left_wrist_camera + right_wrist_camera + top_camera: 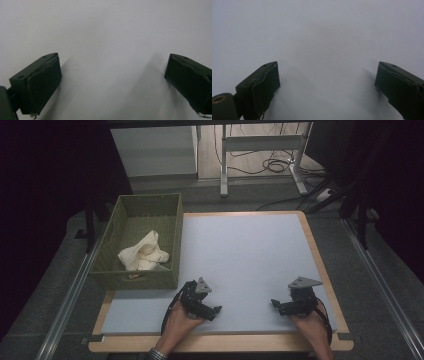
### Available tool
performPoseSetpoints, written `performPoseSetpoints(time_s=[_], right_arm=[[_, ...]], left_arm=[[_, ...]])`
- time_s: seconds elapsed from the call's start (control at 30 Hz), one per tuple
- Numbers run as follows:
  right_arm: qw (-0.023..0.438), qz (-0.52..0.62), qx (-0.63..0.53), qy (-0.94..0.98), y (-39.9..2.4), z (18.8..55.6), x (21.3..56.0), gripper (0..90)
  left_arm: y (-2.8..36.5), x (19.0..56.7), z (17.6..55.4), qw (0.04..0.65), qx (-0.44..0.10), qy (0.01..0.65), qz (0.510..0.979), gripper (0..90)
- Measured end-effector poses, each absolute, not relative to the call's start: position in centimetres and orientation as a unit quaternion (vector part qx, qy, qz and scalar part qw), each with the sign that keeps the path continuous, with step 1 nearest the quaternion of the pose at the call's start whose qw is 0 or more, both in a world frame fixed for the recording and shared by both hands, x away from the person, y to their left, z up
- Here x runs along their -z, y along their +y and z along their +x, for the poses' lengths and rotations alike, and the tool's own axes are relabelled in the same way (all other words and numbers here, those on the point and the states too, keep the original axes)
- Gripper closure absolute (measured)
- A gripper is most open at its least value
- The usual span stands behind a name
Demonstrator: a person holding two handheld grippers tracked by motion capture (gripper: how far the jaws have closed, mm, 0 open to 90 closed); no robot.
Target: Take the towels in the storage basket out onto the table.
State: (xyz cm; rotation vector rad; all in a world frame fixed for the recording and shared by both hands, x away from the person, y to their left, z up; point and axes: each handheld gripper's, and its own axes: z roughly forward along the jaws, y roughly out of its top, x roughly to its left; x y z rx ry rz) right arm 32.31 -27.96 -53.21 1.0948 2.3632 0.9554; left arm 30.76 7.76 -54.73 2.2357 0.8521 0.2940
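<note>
While both hands rested low at the near edge of the counter [250, 250], the left gripper [212, 311] and the right gripper [276, 305] were noted with jaws spread wide and nothing between them. From the left gripper view, the left gripper [112, 82] was seen over bare grey surface alone, its black pads well apart; from the right gripper view, the right gripper [327, 87] was recorded the same, wide and empty above plain grey. A cream cloth [144, 254] was observed bunched in the near part of a green woven basket [175, 220], which stood at the counter's far-left corner, partly overhanging the left edge. The cloth was judged to be the thing nearest the work, and it lay forward and to the left of the left gripper, beyond the basket's near wall and below its rim. The left gripper was plainly the nearer of the two; the right gripper was well apart from the basket, across the width of the counter. The cloth's heap was judged to run roughly along the diagonal from the basket's near-left toward its middle, with a peak raised toward the far side. Any reach was judged to need the left gripper lifted over the near wall and brought down from above, since a level approach would be met by the wickerwork. A small reddish tag [133, 276] was noted on the basket's near face; its nature could not be told.
</note>
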Motion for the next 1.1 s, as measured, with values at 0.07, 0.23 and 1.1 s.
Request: performPoseSetpoints(time_s=[0.07, 0.23, 1.1], right_arm=[[0.183, 0.388, -0.337, 0.838, -27.94, 32.3, 53.21, 5.6], [0.183, 0.388, -0.338, 0.838, -27.95, 32.3, 53.21, 5.5], [0.183, 0.388, -0.338, 0.837, -27.96, 32.29, 53.21, 5.6]], left_arm=[[7.76, 54.73, 30.77, 0.357, -0.113, 0.33, 0.866, 0.8], [7.76, 54.73, 30.79, 0.357, -0.113, 0.33, 0.866, 0.7], [7.76, 54.59, 30.77, 0.358, -0.114, 0.324, 0.868, 1.8]])
